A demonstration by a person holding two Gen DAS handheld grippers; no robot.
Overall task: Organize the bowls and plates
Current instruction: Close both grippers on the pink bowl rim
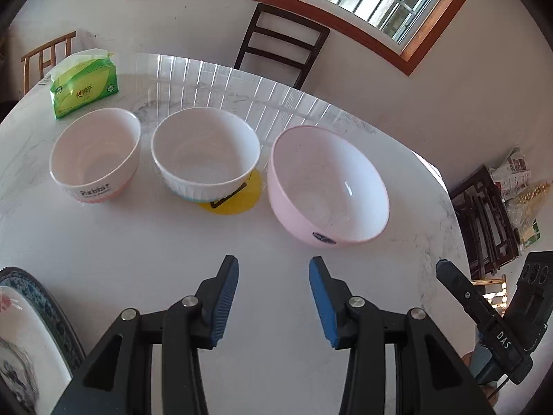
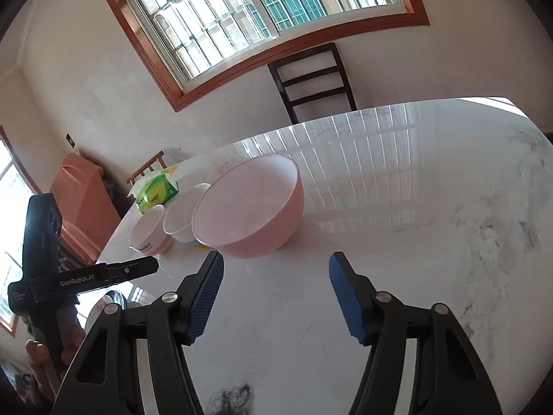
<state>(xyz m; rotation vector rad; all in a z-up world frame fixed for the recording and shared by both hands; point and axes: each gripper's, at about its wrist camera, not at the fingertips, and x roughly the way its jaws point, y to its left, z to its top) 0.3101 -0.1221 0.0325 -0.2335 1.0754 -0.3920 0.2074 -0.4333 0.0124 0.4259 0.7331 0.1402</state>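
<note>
Left tool: our left tool [image 1: 273,269] hangs over bare worktop [image 1: 172,242] with its blue pads spread and nothing between them; we judge it is free so that it can take a bowl next.
Right tool: our right tool [image 2: 276,266] is likewise spread and empty, aimed toward the pink bowl; its gap looks a little wider than the left one's.
Pink bowl: the large pink bowl [image 1: 328,186] sits upright at the right end of the row, nearest both tools. Being the widest, we judge it the natural base into which the others could nest.
Ribbed bowl: the white ribbed bowl [image 1: 206,154] stands upright in the middle, partly on a yellow disc [image 1: 238,200], which we take for a placement marker.
Rabbit bowl: the white bowl with lettering and a pink base [image 1: 95,155] stands at the left, just beside the ribbed one but apart from it.
Plate: a patterned plate with a dark blue rim [image 1: 31,328] lies at the lower left edge of the left view, well apart from the bowls, so plates and bowls seem kept in separate groups.
Tissue pack: a green pack [image 1: 84,84] lies behind the bowls, out of the way.
Progress: no bowl is stacked yet.
</note>
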